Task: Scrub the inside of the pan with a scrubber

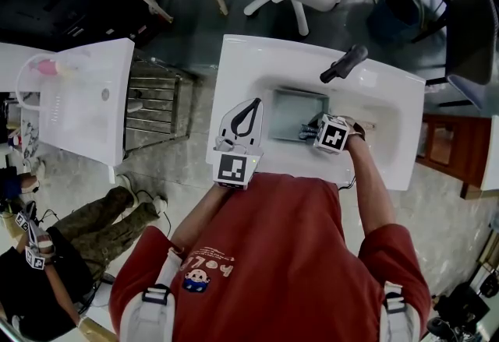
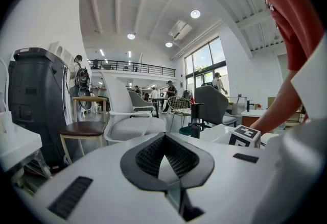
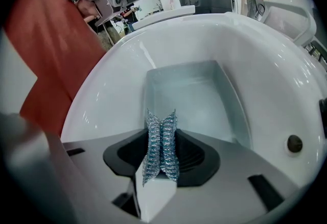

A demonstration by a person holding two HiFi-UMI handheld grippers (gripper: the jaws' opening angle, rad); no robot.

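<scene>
Here, I had right tool [image 3: 161, 127] clamped on steel-mesh scrubber [image 3: 162, 146], aimed down into rectangular pan [image 3: 191, 93], which sat in white sink [image 1: 242, 68] basin, presumably ready for scrubbing. Left tool [image 2: 164, 139] had jaws together, empty, held over sink's left rim, probably to stay clear.

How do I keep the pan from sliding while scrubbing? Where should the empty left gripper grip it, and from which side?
Probably take the pan by its upright left wall, which is thin and nearest the left gripper, now shut. Come from above, one jaw inside, one outside. The right gripper holds the metal scrubber at the right side.
</scene>
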